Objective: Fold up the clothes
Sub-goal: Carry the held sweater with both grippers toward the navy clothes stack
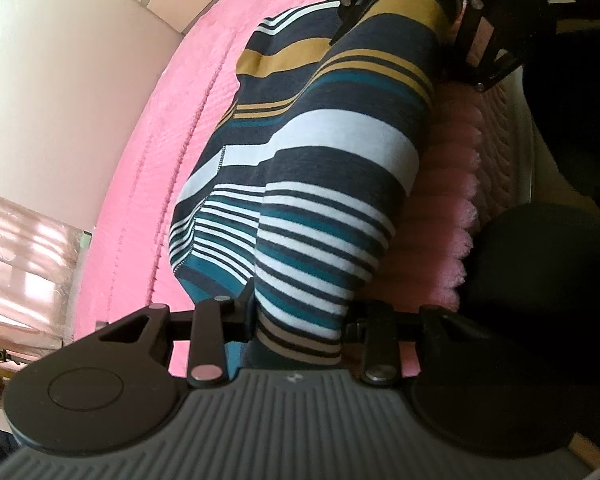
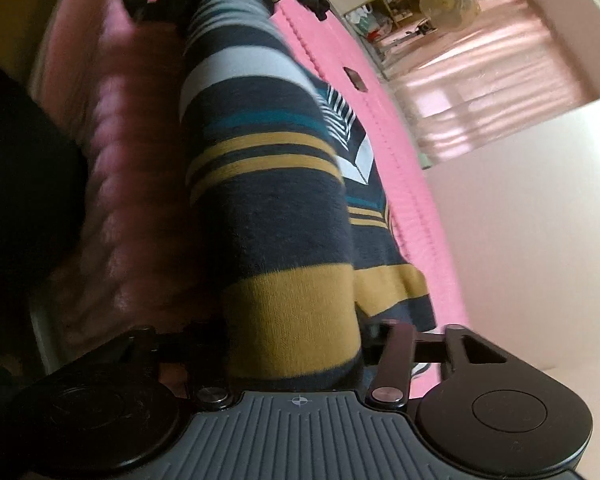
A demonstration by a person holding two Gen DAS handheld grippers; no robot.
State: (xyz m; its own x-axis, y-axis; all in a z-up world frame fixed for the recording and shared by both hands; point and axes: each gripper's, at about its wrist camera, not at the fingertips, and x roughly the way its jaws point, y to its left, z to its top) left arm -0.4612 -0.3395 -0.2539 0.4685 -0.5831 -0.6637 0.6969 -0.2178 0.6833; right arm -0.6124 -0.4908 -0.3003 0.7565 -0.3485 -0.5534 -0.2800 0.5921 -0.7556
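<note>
Pink blanket [image 1: 148, 160] fills frame left; striped garment [image 1: 320, 168] runs center, stretched between your grippers. Left gripper [image 1: 300, 344] clamps one end, right gripper [image 2: 296, 356] the other. Mid-fold: next, lay it flat w/ edges aligned.

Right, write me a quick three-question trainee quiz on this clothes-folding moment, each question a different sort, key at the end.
1. True or false: the striped garment lies flat and untouched on the pink blanket.
2. Which jaws have the garment between them? A: left gripper only. B: right gripper only. C: both.
3. Fill in: besides navy, white and teal, the garment has stripes of ___.

Key: 1 false, it is lifted and stretched between the grippers; 2 C; 3 mustard yellow.
</note>
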